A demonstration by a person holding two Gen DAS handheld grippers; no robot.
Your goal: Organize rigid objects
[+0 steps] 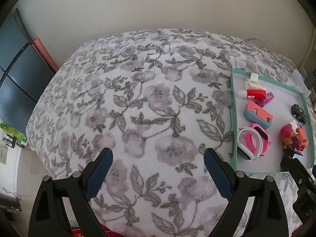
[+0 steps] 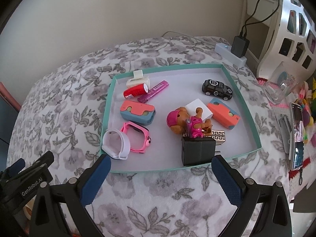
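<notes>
A shallow teal-rimmed tray (image 2: 240, 96) lies on a floral blanket and also shows in the left wrist view (image 1: 234, 106). In it lie a black toy car (image 2: 217, 89), a pink toy dog (image 2: 187, 121), a black charger block (image 2: 197, 151), two coral-and-blue cases (image 2: 137, 111), a red tube (image 2: 135, 91), a purple stick (image 2: 154, 92), and pink (image 2: 138, 138) and white (image 2: 116, 144) watches. My right gripper (image 2: 161, 163) is open and empty, just before the tray's near rim. My left gripper (image 1: 158, 155) is open and empty over bare blanket, left of the tray.
A white power strip (image 2: 230, 54) with a black plug and cable sits behind the tray. A phone (image 2: 297, 136), a clear container (image 2: 280, 88) and small toys lie to the right. A dark cabinet (image 1: 13, 75) stands left of the bed.
</notes>
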